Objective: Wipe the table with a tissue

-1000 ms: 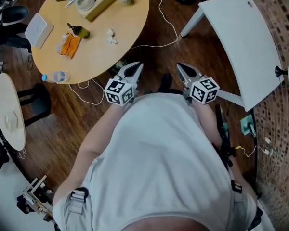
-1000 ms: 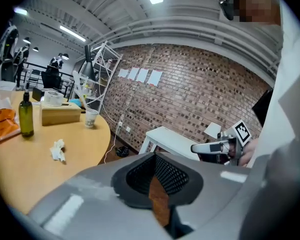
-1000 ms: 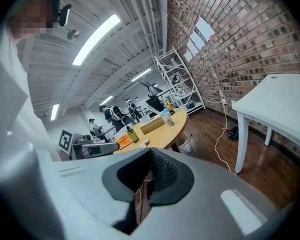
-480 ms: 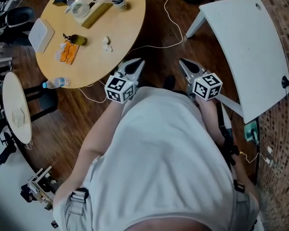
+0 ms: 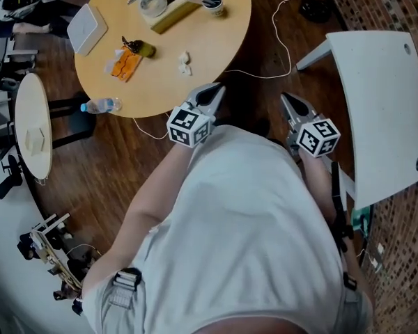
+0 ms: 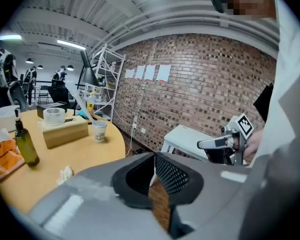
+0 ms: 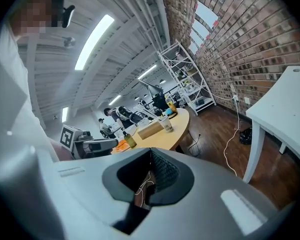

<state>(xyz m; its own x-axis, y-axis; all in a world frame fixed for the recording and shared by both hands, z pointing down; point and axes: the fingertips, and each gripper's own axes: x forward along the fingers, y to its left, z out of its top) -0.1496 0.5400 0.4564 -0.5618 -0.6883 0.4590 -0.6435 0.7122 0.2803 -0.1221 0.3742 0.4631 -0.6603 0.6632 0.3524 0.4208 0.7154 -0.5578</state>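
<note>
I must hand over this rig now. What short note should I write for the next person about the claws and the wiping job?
Left claw: shut, empty, beside the near edge of the table.
Right claw: shut, empty, over the floor.
Things: a small crumpled tissue lies on the round wooden table, ahead of the left claw. The wooden tissue box is on the far side.
Done: nothing visible; no tissue is picked up.
Left: take a tissue, then wipe the table.
</note>
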